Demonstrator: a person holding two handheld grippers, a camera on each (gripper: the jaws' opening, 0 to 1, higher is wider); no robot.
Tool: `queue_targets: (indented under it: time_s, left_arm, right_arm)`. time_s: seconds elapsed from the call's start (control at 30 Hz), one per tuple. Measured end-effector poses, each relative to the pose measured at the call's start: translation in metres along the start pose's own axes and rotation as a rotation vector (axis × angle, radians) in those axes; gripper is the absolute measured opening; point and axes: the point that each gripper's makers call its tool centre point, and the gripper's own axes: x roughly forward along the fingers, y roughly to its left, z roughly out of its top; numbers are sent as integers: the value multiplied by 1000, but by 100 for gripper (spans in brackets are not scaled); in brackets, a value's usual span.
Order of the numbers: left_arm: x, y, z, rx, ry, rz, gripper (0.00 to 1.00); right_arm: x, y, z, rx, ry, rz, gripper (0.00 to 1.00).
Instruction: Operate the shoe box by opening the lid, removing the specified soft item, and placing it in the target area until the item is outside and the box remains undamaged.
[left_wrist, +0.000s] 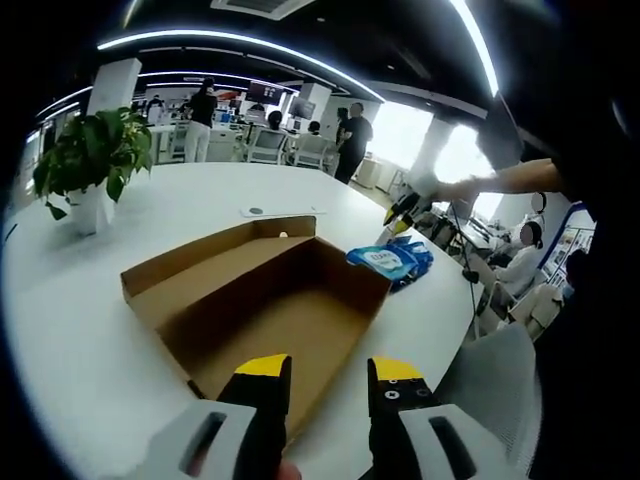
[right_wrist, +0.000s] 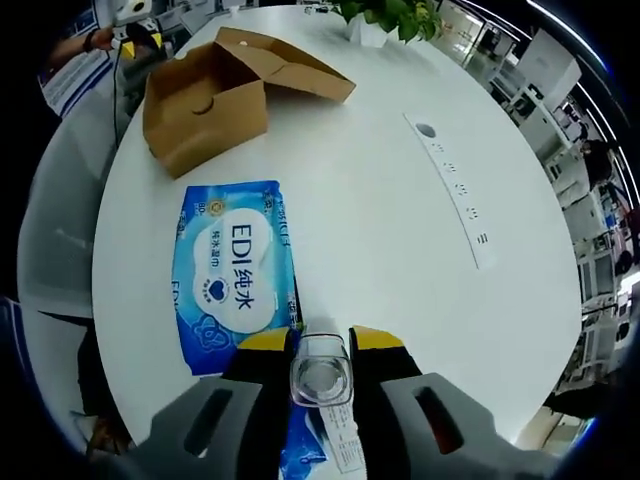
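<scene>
- Pinched between right gripper (right_wrist: 322, 345) jaws: clear bottle (right_wrist: 322, 375); could slip onto wipes pack (right_wrist: 238, 275), lying out on table (right_wrist: 400, 200) near box.
- Spread left gripper (left_wrist: 328, 375) above open, emptied shoe box (left_wrist: 300, 310); could dent cardboard wall if lowered carelessly.

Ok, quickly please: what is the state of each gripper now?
Left gripper: open, holding nothing, above the open box.
Right gripper: closed on the edge of the wipes pack, which lies on the table.
</scene>
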Motion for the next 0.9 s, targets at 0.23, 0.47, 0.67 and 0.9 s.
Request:
queue_targets:
  time_s: [0.23, 0.47, 0.67, 0.9]
  left_arm:
    - [-1, -1, -1, -1, 0, -4, 30]
    - [-2, -1, -2, -3, 0, -5, 30]
    - [-2, -2, -5, -5, 3, -8, 30]
    - [-2, -1, -4, -8, -1, -8, 30]
  right_arm:
    - [1, 1, -2, -34, 18, 6, 20]
    - [2, 1, -1, -53, 28, 11, 21]
    - [3, 2, 1, -70, 30, 7, 22]
    - [1, 0, -1, -71, 36, 5, 23]
